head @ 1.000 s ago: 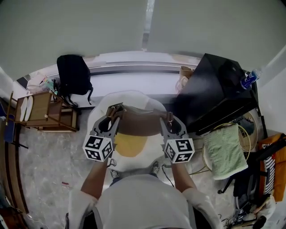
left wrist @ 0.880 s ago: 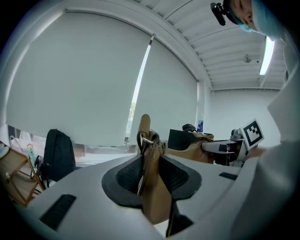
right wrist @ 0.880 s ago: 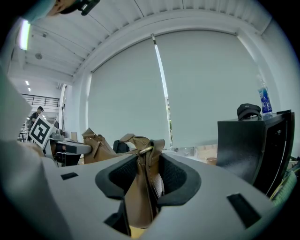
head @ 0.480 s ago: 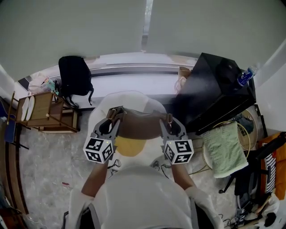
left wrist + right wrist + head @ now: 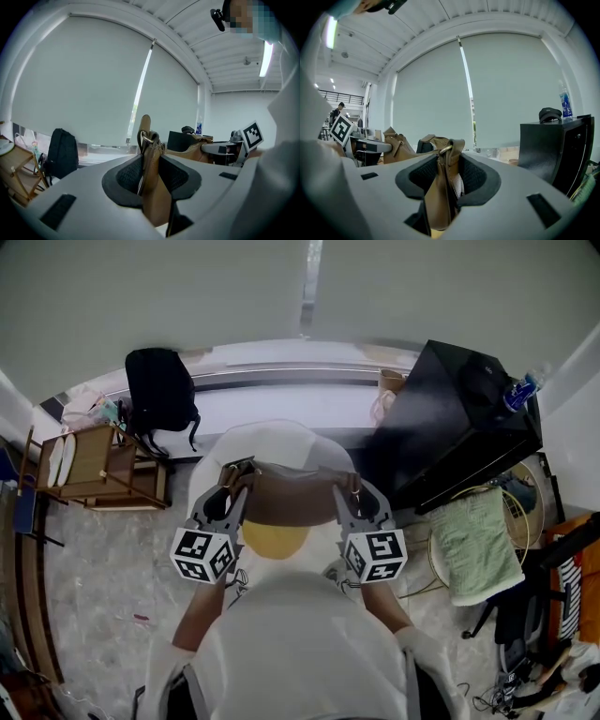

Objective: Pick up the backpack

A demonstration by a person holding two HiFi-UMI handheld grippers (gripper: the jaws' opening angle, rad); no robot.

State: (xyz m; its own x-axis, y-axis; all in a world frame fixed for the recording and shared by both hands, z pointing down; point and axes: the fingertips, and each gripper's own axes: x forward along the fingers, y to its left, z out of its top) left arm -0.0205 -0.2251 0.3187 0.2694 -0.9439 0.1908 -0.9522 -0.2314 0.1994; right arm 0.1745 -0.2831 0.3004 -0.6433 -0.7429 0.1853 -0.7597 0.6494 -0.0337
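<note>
Since the brown backpack (image 5: pixel 291 502) looks soft and floppy, it hangs in the air over the round white desk (image 5: pixel 272 437). The left gripper (image 5: pixel 234 474) and right gripper (image 5: pixel 351 486) have their fingers clenched on its top corners, by the strap rings, which seem the best places to hold it.

The backpack (image 5: pixel 291 501) is tan brown, the other backpack (image 5: pixel 157 390) and cabinet (image 5: pixel 459 418) black, the towel (image 5: pixel 476 545) pale green.
</note>
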